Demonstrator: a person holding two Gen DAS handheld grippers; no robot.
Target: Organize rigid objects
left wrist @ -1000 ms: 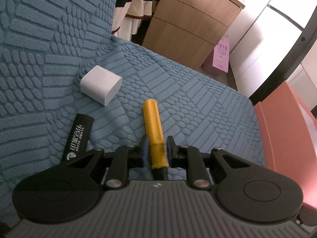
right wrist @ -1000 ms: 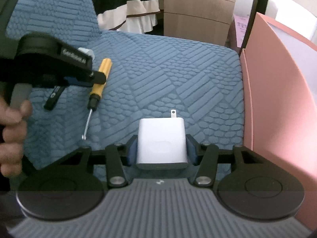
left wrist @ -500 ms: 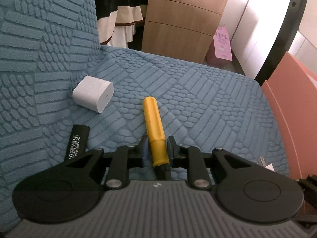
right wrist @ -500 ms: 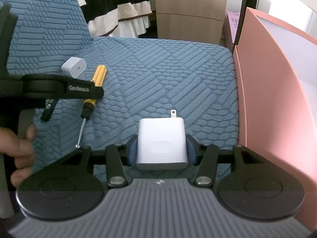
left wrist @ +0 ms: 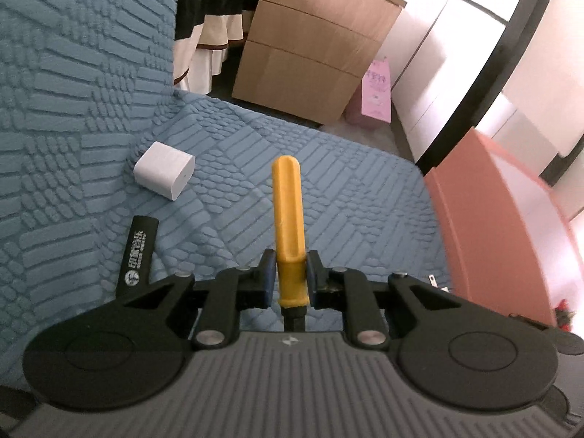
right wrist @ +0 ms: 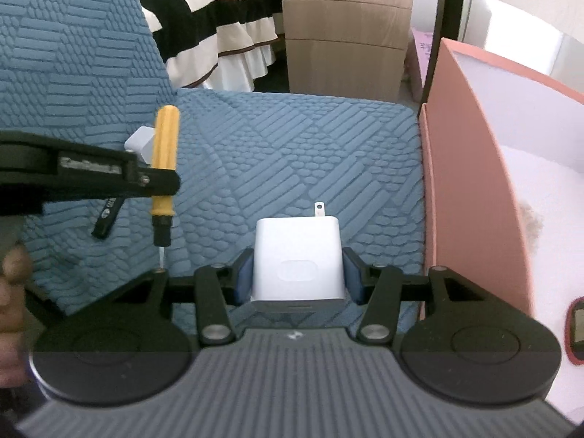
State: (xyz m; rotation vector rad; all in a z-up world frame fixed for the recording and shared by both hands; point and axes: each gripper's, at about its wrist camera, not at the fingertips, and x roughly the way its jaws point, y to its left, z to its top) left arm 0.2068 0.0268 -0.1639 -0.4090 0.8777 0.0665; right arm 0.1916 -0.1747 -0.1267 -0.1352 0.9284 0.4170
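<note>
My left gripper (left wrist: 289,278) is shut on a yellow-handled screwdriver (left wrist: 288,215), held above the blue textured seat cushion (left wrist: 346,189); the handle points forward. It also shows in the right wrist view (right wrist: 164,168), lifted, with the left gripper (right wrist: 160,182) around it. My right gripper (right wrist: 298,273) is shut on a white plug charger (right wrist: 298,255), prongs forward, above the cushion. A small white charger cube (left wrist: 163,175) and a black stick with white print (left wrist: 138,252) lie on the cushion by the backrest.
A pink open box (right wrist: 474,182) with a white inside stands right of the cushion; it also shows in the left wrist view (left wrist: 503,226). A wooden drawer cabinet (left wrist: 314,51) and a striped bedspread (right wrist: 219,29) are beyond. A red-edged item (right wrist: 575,328) lies at far right.
The left gripper has lifted the screwdriver off the cushion and moved it right, toward the pink box. The right gripper with the charger has risen and moved closer to the box.
</note>
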